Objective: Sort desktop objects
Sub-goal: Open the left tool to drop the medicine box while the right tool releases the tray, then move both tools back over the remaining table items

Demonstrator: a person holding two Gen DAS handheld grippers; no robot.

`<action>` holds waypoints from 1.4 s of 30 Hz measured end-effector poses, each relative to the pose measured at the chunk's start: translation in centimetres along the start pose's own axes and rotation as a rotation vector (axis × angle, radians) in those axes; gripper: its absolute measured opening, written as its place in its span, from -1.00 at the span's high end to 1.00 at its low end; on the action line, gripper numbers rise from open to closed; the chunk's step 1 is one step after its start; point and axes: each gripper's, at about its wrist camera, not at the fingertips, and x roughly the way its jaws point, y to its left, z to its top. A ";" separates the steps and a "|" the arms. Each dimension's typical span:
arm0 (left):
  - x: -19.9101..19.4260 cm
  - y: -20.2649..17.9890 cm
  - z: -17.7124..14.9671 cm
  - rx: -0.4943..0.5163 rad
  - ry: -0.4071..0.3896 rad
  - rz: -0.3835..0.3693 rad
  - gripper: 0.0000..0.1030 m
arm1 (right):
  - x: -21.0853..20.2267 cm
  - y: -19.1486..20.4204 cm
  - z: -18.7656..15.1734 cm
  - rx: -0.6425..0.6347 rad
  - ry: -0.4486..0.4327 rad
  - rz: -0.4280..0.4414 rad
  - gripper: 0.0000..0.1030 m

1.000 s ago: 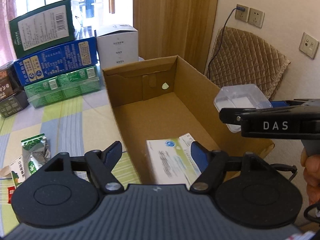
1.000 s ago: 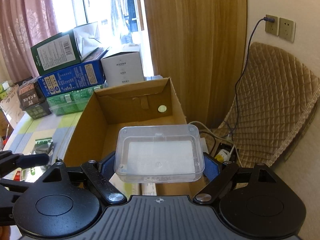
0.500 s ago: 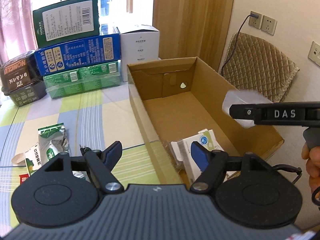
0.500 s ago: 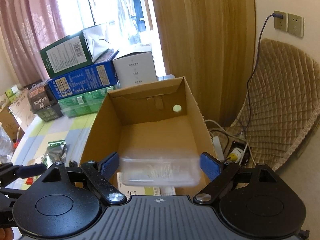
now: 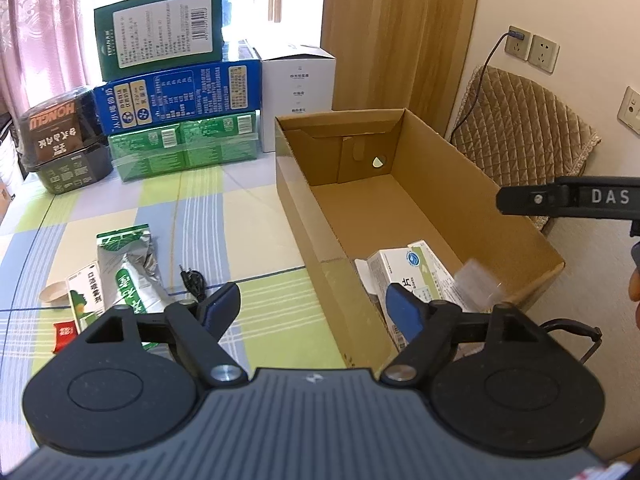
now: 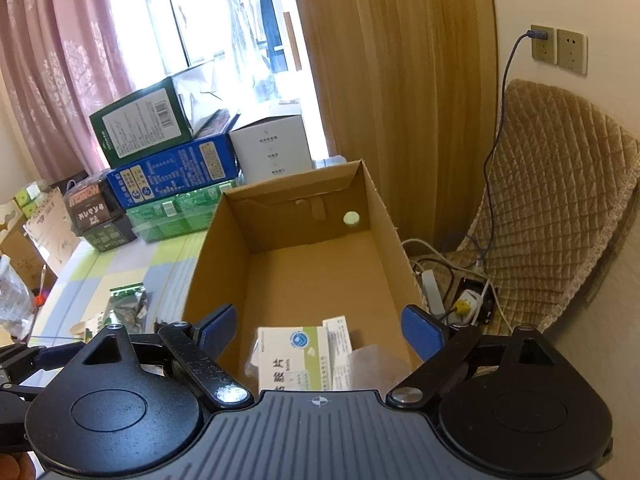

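Note:
An open cardboard box (image 5: 304,216) (image 6: 212,264) stands on the table's right side. Inside its near end lie a white and green medicine box (image 5: 416,272) (image 6: 292,356) and a clear plastic case (image 5: 478,280) (image 6: 372,364), blurred, beside it. My right gripper (image 6: 320,330) is open and empty above the box's near end; it also shows in the left wrist view (image 5: 568,200). My left gripper (image 5: 316,312) is open and empty over the box's left wall. On the table to the left lie green sachets (image 5: 128,268) and a black cable (image 5: 192,280).
Stacked cartons stand at the table's far side: a green one (image 5: 160,28), a blue one (image 5: 180,96), a white one (image 5: 300,84) and dark ones (image 5: 60,140). A quilted chair (image 6: 552,208) and power strip cables (image 6: 460,292) are right of the table.
My right gripper opened and the clear plastic case dropped into the cardboard box beside the medicine box. My left gripper pulled back and up to the left, away from the box.

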 end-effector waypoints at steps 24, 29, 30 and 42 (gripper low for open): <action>-9.3 3.9 -4.4 -0.052 -0.027 0.072 -0.74 | -7.0 7.7 -4.7 -0.053 0.010 0.078 -0.90; -11.1 5.6 -5.5 -0.072 -0.033 0.102 -0.82 | -7.3 9.5 -5.6 -0.079 0.021 0.098 -0.96; -11.5 5.9 -5.7 -0.074 -0.034 0.108 -0.84 | -7.4 9.8 -5.7 -0.086 0.024 0.101 -0.96; -15.2 9.4 -7.9 -0.099 -0.048 0.189 -0.97 | -7.6 13.3 -7.8 -0.138 0.054 0.142 -0.96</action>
